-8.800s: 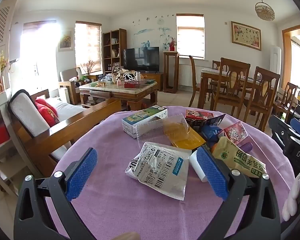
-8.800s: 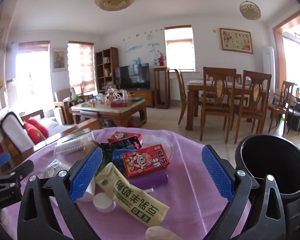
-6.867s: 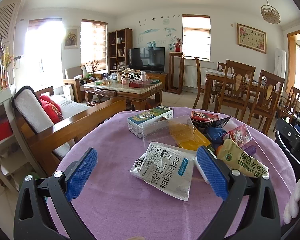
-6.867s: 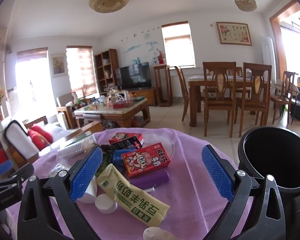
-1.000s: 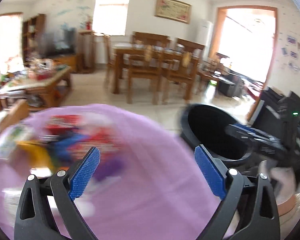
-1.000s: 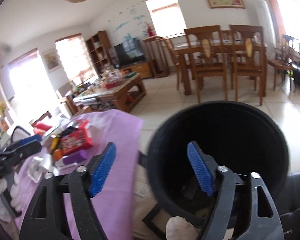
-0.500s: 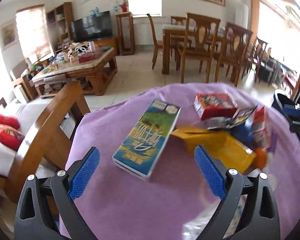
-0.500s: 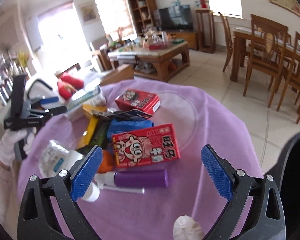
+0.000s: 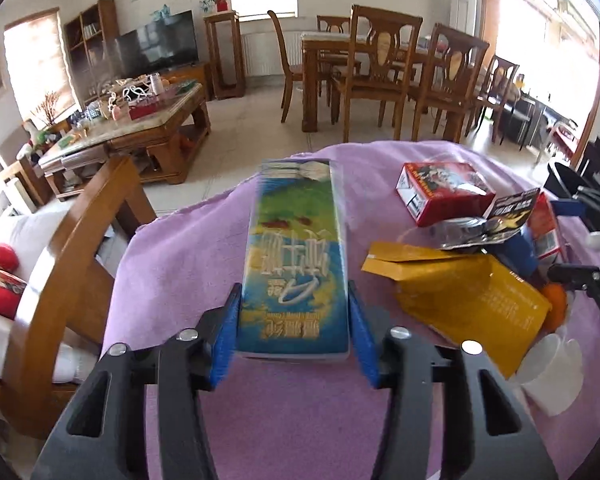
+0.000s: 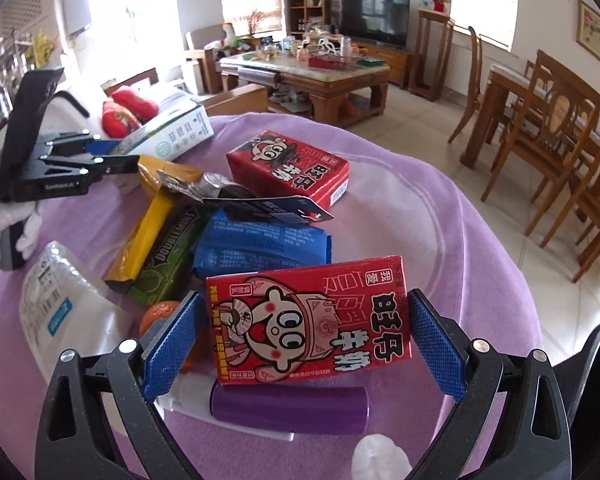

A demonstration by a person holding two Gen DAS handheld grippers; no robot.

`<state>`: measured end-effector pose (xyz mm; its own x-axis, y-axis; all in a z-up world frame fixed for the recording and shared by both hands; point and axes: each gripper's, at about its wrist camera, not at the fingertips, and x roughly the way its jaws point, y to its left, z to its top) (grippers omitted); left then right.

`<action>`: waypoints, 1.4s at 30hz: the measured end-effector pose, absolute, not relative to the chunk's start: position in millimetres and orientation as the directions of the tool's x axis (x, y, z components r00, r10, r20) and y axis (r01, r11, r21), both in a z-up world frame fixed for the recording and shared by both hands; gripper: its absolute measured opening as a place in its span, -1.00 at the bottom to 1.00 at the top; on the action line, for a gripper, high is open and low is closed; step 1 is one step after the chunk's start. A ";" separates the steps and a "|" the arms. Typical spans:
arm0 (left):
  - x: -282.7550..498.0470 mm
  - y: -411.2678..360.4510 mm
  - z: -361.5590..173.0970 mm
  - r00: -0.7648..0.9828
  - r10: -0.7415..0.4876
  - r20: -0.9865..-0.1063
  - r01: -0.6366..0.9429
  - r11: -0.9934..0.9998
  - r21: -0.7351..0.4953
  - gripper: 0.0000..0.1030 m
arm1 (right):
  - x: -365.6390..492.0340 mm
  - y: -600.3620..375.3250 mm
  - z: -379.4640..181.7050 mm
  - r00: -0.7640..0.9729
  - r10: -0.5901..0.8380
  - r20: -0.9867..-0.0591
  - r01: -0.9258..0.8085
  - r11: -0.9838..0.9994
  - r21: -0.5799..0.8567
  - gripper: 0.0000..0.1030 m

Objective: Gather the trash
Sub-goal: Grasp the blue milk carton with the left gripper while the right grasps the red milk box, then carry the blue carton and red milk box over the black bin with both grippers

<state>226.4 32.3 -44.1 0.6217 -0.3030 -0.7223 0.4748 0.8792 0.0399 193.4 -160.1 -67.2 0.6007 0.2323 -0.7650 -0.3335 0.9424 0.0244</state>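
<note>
My left gripper (image 9: 294,322) is shut on the near end of a long blue-green carton (image 9: 296,256), which points away from me over the purple tablecloth (image 9: 180,260). My right gripper (image 10: 306,338) is shut on a red milk carton (image 10: 308,316) with a cartoon face, its blue pads (image 10: 434,344) against both short sides. A second red carton (image 10: 288,166), a blue packet (image 10: 260,244), a green gum box (image 10: 168,254), a yellow pouch (image 10: 148,224) and a purple tube (image 10: 290,404) lie in the pile. The left gripper also shows in the right wrist view (image 10: 60,168), holding the carton (image 10: 168,128).
A white plastic bag (image 10: 56,304) and an orange (image 10: 158,314) lie at the left of the pile. The black bin's rim (image 10: 596,368) shows at the right edge. A wooden chair back (image 9: 60,272) stands beside the table's left. A white cup (image 9: 552,376) sits near the yellow pouch (image 9: 468,300).
Both grippers have come back from the black bin to the table and closed: the left on the blue-green carton, the right on the red milk carton.
</note>
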 end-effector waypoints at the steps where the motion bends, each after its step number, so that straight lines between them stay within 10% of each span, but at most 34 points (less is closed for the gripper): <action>1: 224.0 33.8 -44.6 0.629 -0.303 -0.716 0.465 0.884 0.035 -0.08 | 193.6 -161.6 -67.2 0.604 0.237 -0.761 -0.331 0.943 0.030 0.74; 24: 63.1 -29.7 53.2 0.816 -0.407 -0.410 0.433 0.901 -0.032 -0.09 | 64.8 -244.2 8.5 0.775 0.389 -0.497 -0.297 0.920 0.257 0.72; 42: 15.9 -257.9 35.3 0.613 -0.664 -0.428 0.695 0.711 -0.108 -0.08 | -63.2 -490.0 1.7 0.901 0.177 -0.395 0.008 0.905 0.425 0.72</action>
